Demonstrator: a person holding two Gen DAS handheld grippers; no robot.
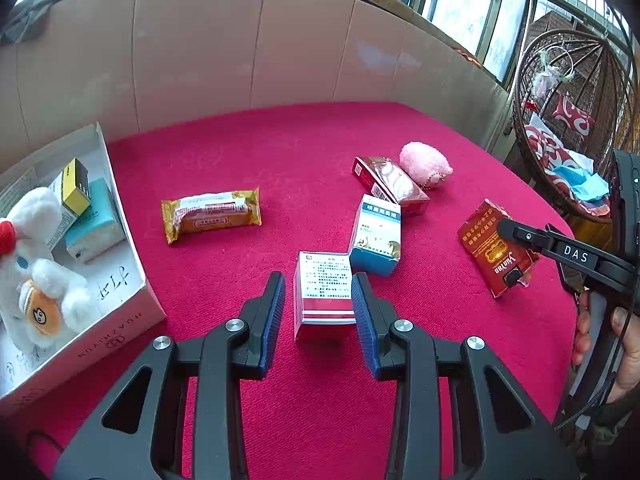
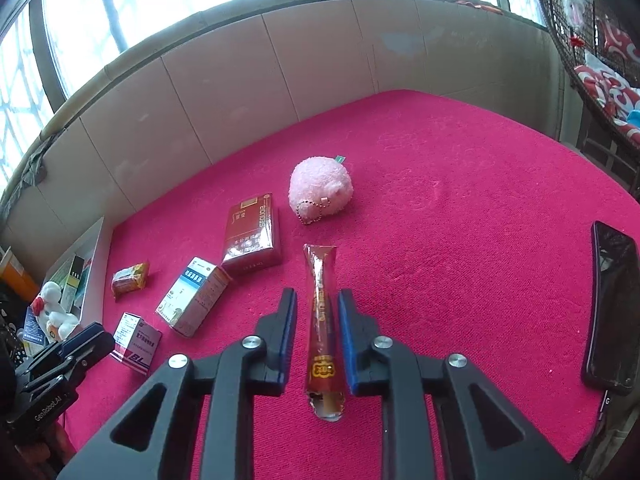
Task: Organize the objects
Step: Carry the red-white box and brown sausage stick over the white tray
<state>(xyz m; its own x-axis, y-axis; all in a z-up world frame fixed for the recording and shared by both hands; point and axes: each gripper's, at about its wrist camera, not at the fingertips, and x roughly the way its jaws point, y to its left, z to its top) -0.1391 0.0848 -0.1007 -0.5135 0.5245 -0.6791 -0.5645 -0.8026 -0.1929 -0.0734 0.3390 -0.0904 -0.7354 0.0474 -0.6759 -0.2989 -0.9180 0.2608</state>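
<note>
Two grips on: my left gripper (image 1: 319, 304) clamps the red-and-white box (image 1: 323, 294); right gripper (image 2: 317, 340) pinches the soft cigarette pack (image 2: 323, 320) edge-on; it may twist free; storage box (image 1: 132, 280) waits at nine o'clock.

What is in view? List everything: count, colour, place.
cloth: one, red, under everything
carton: one, white, left edge
plush toy: one, white, in carton
small boxes: at least two, yellow-black and teal, in carton
snack wrapper: one, gold, near carton
red-white box: one, centre
blue-white box: one, just beyond it
cigarette pack: one, dark red, far centre
pink plush: one, beside it
phone: one, black, right edge
soft pack: one, red, right side
left hand-held gripper: black, at red-white box
right hand-held gripper: black, shut on soft pack
</note>
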